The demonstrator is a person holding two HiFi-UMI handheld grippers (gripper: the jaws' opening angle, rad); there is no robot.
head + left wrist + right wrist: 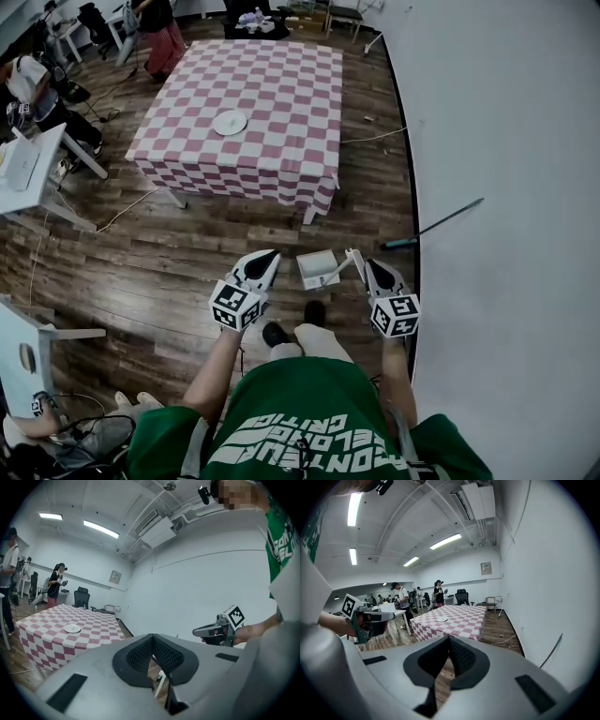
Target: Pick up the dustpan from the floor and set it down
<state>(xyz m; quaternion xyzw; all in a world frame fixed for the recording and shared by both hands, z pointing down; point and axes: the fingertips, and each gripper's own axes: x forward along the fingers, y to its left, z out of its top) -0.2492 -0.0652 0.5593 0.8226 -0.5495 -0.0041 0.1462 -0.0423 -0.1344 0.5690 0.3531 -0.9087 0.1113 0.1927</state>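
Dustpan (317, 268) lying on wood floor (178, 272) nr wall-side edge, just off checked table's (281, 84) near-right corner, betw L gripper (271, 255) + R gripper (367, 265). Both grippers: jaws together, nothing gripped. R tip just beside dustpan handle. White plate (230, 122) on table, left of ctr.

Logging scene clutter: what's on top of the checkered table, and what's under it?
On the checkered table only a white plate shows. Its cloth hangs over the sides, so underneath is hidden apart from two white legs.
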